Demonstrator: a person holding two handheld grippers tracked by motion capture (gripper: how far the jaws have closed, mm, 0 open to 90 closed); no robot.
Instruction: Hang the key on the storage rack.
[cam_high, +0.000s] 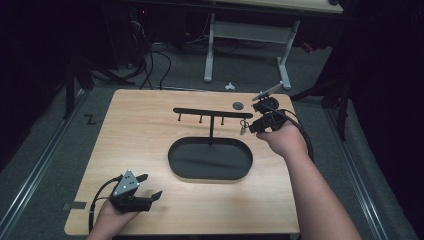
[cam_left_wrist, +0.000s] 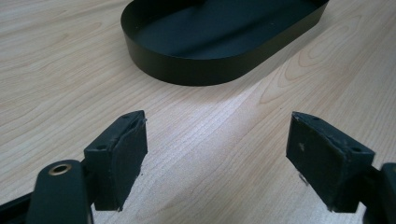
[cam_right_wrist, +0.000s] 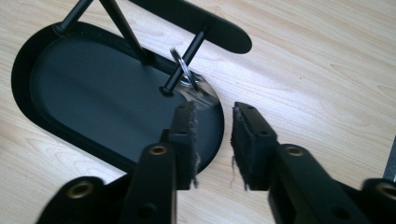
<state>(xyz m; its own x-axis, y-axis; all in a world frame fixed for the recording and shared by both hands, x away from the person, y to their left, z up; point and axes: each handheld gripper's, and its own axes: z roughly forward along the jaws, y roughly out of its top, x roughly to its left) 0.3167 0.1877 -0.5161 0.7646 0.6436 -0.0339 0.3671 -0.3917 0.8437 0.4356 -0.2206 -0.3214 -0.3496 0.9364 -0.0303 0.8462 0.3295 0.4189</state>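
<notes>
The key ring (cam_right_wrist: 184, 70) hanging on the rack's end peg (cam_right_wrist: 184, 58) looks light, stiff and slippery, best pinched at its lower loop by the narrowly parted, empty right gripper (cam_right_wrist: 214, 140).

small metal key ring (cam_right_wrist: 187, 77), hanging on the black rack's (cam_right_wrist: 196, 18) end peg, above the oval tray (cam_right_wrist: 28, 70)

Matt black metal tray (cam_left_wrist: 196, 70), shiny metal ring (cam_right_wrist: 184, 70), smooth pale wood table (cam_high: 135, 135)
</notes>
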